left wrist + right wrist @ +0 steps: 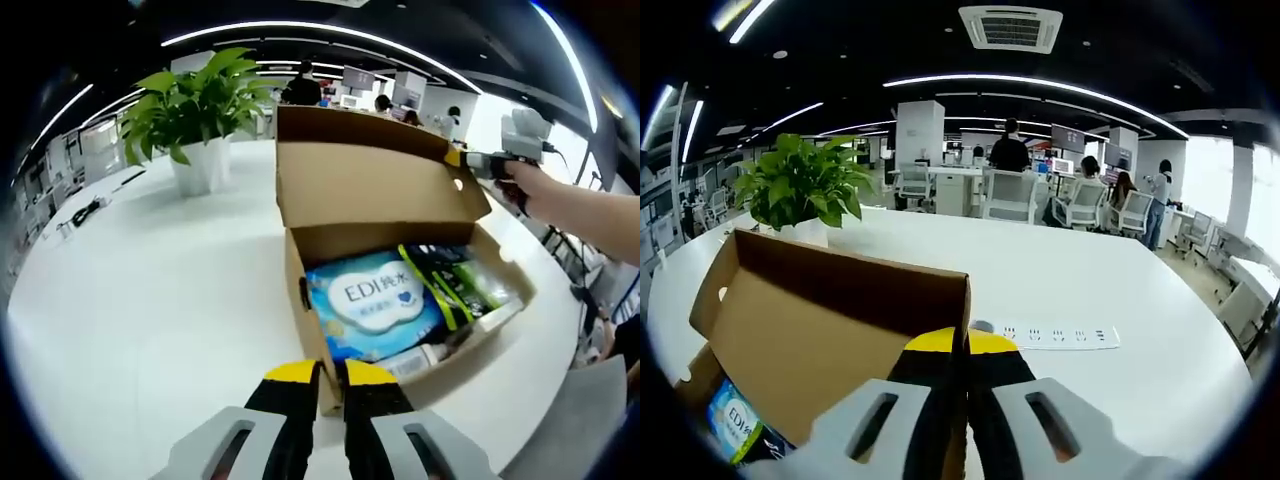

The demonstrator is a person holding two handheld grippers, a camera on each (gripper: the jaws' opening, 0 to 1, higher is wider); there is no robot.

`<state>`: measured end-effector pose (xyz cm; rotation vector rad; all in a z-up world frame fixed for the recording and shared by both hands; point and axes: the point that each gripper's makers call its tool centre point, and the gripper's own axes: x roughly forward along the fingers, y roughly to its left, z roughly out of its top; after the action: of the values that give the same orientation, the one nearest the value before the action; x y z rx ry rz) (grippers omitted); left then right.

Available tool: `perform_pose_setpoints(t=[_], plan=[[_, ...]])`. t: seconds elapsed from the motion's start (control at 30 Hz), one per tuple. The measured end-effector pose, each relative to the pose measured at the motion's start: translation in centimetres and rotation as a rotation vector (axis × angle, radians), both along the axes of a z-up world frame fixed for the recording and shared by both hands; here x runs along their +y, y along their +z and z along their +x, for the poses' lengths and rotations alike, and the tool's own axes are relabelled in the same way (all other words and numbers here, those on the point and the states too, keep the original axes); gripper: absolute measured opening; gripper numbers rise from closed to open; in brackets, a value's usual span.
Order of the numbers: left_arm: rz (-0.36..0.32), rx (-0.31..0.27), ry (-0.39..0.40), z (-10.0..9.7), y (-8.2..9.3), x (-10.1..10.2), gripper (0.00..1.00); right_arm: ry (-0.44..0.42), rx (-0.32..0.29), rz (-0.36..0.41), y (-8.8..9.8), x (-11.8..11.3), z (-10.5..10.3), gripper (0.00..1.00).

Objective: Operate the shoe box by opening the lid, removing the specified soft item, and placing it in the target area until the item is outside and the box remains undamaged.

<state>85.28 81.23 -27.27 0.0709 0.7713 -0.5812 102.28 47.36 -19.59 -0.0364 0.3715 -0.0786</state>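
1. A green plant in a white pot stood far back on the white table.
2. The left gripper had its jaws pressed together, touching the near edge of the brown shoe box.
3. Inside the box lay a soft blue pack beside dark green packs.
4. The lid stood up, open.
5. The right gripper pinched the lid's edge.

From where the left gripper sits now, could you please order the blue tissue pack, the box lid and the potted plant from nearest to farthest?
Judged from the left gripper in its own view:
1. Blue tissue pack, inside the open box, just ahead.
2. Box lid, raised at the box's far side, pinched by the right gripper.
3. Potted plant, ahead to the left on the table.
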Motion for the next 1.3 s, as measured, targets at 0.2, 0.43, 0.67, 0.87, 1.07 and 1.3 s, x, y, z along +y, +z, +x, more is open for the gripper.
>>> perform_pose_setpoints(t=[0.2, 0.43, 0.67, 0.87, 1.07, 1.3], plan=[[0.006, 0.002, 0.003, 0.1, 0.0, 0.1, 0.08, 0.005, 0.043, 0.018, -0.8, 0.0, 0.3, 0.00], [0.003, 0.002, 0.009, 0.2, -0.1, 0.2, 0.08, 0.017, 0.107, 0.032, -2.4, -0.3, 1.1, 0.00], [-0.004, 0.000, 0.017, 0.3, -0.1, 0.1, 0.08, 0.037, 0.192, 0.030, -4.5, -0.4, 1.7, 0.00], [-0.011, 0.003, 0.021, 0.2, -0.1, 0.1, 0.08, 0.041, 0.225, 0.028, -5.7, -0.5, 1.7, 0.00], [-0.016, 0.002, 0.022, 0.3, -0.1, 0.1, 0.08, 0.042, 0.266, 0.051, -6.9, -0.8, 2.4, 0.00], [-0.020, -0.002, 0.022, 0.2, -0.1, 0.1, 0.08, 0.062, 0.333, 0.042, -8.5, -0.4, 1.9, 0.00]])
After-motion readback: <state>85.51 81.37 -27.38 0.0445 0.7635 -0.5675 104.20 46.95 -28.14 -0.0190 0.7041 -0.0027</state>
